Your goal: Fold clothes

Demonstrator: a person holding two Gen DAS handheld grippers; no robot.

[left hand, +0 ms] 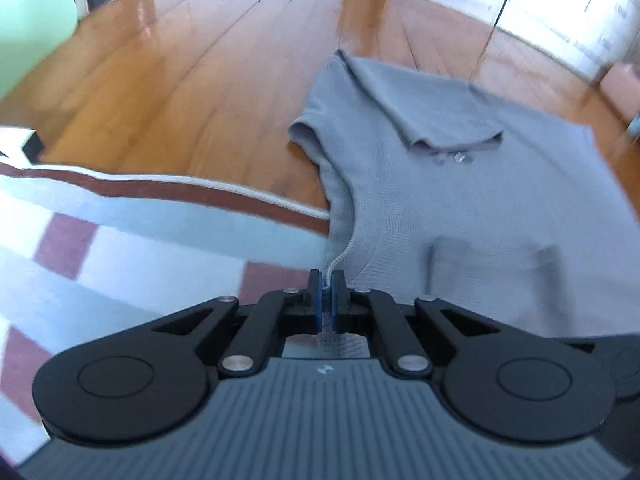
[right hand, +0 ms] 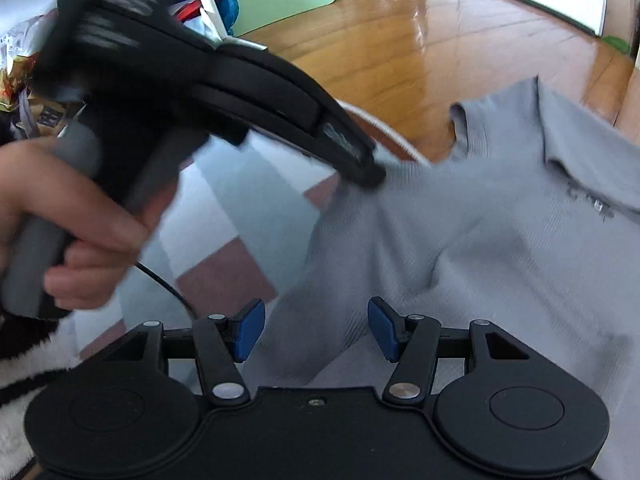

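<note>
Left claw (left hand: 327, 280) clenched on grey shirt (left hand: 460, 200) edge | right claw (right hand: 316, 330) released, wide above fabric

Right gripper (right hand: 316, 330), bottom centre: blue pads wide apart, grey shirt (right hand: 480, 240) fabric lying between them, not pinched. Left gripper (right hand: 370, 170) reaches in from upper left, held by a hand (right hand: 76, 232); its tip meets the shirt's edge, blurred. Checked rug (right hand: 224, 216) beneath, wooden floor (right hand: 420, 48) across the top.

The black left gripper with blue pads (left hand: 327, 296) is pinched tight on cloth. The black right gripper (right hand: 316, 330) is wide apart. A bare hand (right hand: 76, 232) grips the left handle.
</note>
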